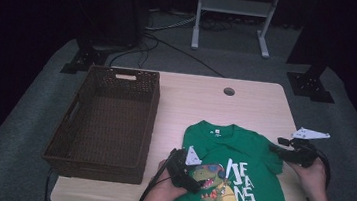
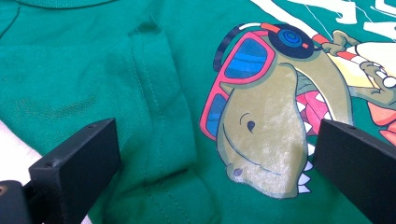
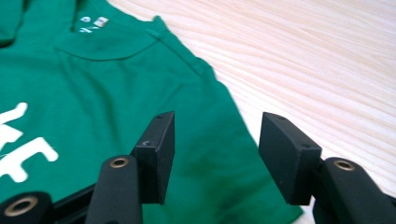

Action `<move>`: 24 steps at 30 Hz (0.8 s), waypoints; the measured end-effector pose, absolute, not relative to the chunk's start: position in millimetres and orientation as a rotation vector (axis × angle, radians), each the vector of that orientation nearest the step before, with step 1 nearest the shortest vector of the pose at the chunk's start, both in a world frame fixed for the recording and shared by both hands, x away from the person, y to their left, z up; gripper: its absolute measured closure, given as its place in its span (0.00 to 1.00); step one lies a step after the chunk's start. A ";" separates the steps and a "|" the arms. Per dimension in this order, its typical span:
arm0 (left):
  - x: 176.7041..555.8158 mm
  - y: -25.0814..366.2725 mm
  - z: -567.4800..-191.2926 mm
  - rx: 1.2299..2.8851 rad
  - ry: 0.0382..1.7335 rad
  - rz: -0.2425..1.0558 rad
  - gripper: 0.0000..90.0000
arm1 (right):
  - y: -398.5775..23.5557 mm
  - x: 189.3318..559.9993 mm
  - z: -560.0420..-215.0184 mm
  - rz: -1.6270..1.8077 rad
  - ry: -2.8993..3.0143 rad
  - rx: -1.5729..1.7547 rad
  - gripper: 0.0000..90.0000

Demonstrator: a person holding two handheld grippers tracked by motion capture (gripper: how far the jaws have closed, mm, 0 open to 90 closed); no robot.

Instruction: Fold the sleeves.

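Shirt [image 1: 239, 172] flat on table [image 1: 247, 100]; my left fingers [image 2: 79, 163] wide apart over its chest, right fingers [image 3: 161, 149] half-apart astride the sleeve edge; I should pinch both layers squarely.

green T-shirt [image 1: 239, 172] print: "WEST", "GET READY"
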State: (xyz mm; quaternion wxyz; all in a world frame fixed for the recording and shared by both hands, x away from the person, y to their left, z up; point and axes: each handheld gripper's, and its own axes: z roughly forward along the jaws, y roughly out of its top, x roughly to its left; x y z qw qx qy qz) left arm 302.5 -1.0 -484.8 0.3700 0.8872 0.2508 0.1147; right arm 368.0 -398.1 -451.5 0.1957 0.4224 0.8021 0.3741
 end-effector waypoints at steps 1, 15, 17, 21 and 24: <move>302.5 -1.0 -484.8 2.276 0.644 0.294 0.00 | -399.7 368.7 -451.9 1.048 2.244 1.187 0.52; 302.5 -1.1 -484.8 2.276 0.644 0.294 0.00 | -422.3 375.1 -463.9 0.995 2.214 1.276 0.60; 302.5 -1.0 -484.8 2.276 0.644 0.294 0.00 | -426.0 376.4 -466.7 0.994 2.213 1.298 0.61; 302.5 -1.1 -484.8 2.276 0.644 0.294 0.00 | -430.8 378.0 -471.3 0.979 2.209 1.328 0.63; 302.5 -1.1 -484.8 2.276 0.644 0.294 0.00 | -433.9 378.9 -475.7 0.978 2.218 1.350 0.67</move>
